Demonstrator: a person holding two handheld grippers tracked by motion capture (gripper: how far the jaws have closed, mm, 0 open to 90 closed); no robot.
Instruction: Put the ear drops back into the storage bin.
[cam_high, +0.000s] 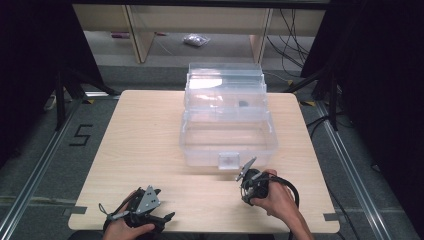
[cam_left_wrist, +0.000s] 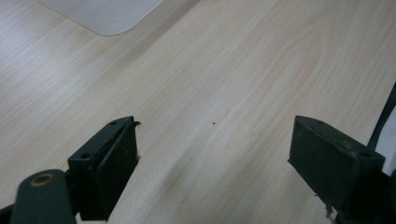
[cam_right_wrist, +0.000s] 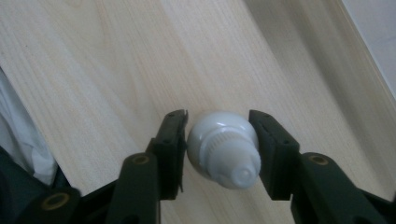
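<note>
In the right gripper view, a small white screw-capped tube end (cam_right_wrist: 224, 149) sits clamped between the two black jaws of my right gripper (cam_right_wrist: 218, 126), above the wooden table. From above, that gripper (cam_high: 251, 186) is held at the table's front right, just in front of a clear plastic box (cam_high: 200, 150). My left gripper (cam_high: 162, 204) hovers at the front left edge. Its jaws stand wide apart over bare wood in the left gripper view, with nothing between them (cam_left_wrist: 215, 140).
The clear box has its lid (cam_high: 225, 82) raised at the back and a small dark item (cam_high: 243, 103) in an upper tray. A latch tab (cam_high: 229, 160) faces the front. The wooden table (cam_high: 145, 140) ends close to both hands.
</note>
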